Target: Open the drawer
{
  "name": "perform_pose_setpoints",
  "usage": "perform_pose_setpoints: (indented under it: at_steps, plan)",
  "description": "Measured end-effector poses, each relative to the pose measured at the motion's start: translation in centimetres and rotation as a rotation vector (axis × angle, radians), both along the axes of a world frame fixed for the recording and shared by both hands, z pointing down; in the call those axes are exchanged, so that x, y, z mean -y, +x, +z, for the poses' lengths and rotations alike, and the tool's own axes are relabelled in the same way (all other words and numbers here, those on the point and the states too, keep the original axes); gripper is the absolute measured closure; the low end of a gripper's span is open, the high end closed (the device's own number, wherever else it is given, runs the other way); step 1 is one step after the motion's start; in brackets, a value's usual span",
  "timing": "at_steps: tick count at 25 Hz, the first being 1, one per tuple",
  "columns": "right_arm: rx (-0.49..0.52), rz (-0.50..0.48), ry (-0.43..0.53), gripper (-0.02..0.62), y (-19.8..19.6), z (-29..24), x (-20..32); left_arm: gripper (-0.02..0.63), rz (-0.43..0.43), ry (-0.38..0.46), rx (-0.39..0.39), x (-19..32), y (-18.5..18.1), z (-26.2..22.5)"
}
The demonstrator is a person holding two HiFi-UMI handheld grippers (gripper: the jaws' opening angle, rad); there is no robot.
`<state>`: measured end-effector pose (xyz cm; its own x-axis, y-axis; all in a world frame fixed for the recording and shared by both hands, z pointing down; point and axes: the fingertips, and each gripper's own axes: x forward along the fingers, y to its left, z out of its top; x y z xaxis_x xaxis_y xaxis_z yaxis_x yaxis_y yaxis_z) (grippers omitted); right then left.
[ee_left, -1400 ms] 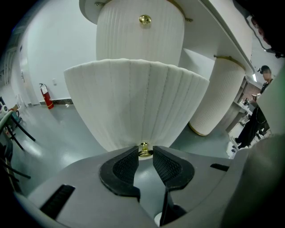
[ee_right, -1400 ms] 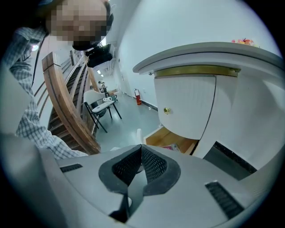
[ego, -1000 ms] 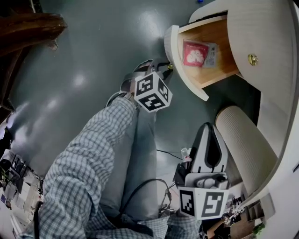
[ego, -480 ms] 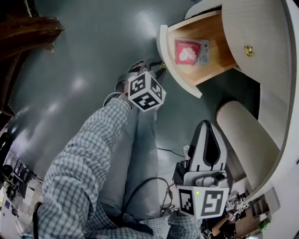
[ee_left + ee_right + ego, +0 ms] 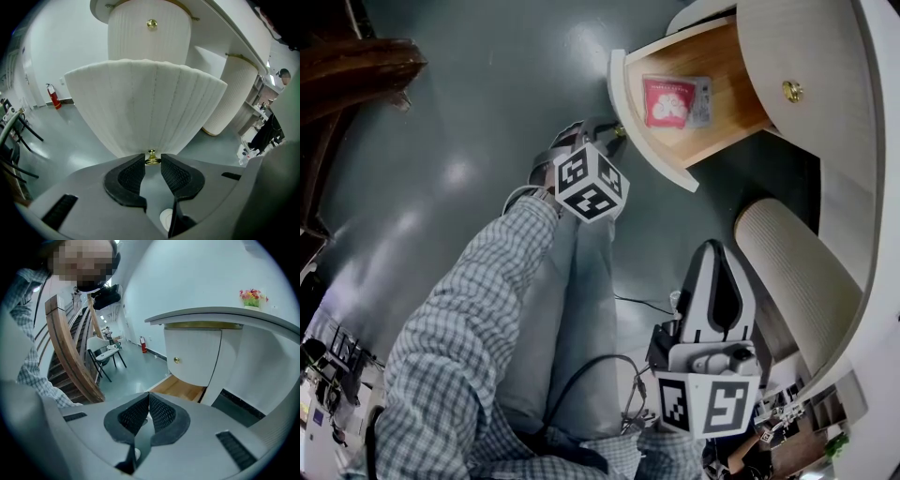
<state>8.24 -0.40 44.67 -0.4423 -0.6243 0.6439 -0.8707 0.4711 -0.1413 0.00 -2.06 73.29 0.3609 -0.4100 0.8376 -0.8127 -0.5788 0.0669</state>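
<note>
Drawer (image 5: 649,127) is already well out of the white cabinet (image 5: 811,42), lowest unit, sticking out over the floor (image 5: 487,112). I'd call the task mostly done. What's left, at most, is a bit more travel and letting go. Left gripper (image 5: 153,165) has its 2 ribbed black pads pinched on the small brass knob (image 5: 151,157) at the centre of the drawer front. Right gripper (image 5: 149,399) hangs low by the fluted column (image 5: 787,272), pads pressed together on nothing. The drawer front is matte white, vertically fluted and bowed like a fan. Inside is bare light wood with 1 red-and-white packet (image 5: 668,101) lying flat. The panel above has a matching brass knob (image 5: 791,91). The floor is glossy grey.
</note>
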Motion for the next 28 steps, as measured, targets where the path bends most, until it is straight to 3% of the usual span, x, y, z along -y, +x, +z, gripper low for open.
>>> perform_pose_setpoints:
  at_steps: [8,12,16,23,28]
  plan:
    - [0.010,0.014,0.020,0.586,0.0,-1.3,-0.3,0.498,-0.037,-0.015,0.000,-1.0,-0.9,-1.4]
    - [0.016,0.035,0.044,0.586,0.3,-2.7,0.0,0.598,-0.023,0.003,-0.001,-2.0,-1.4,-3.6]
    - [0.024,0.041,0.071,0.586,0.6,-5.0,-0.3,0.600,0.017,0.017,-0.057,-2.7,-0.3,-7.8]
    - [0.049,0.042,0.109,0.586,1.6,-9.7,-0.9,0.601,0.002,0.029,-0.095,-2.5,0.1,-16.1]
    - [0.015,0.030,0.161,0.586,3.5,-13.7,-0.5,0.601,0.022,0.052,-0.117,-2.0,0.6,-22.3]
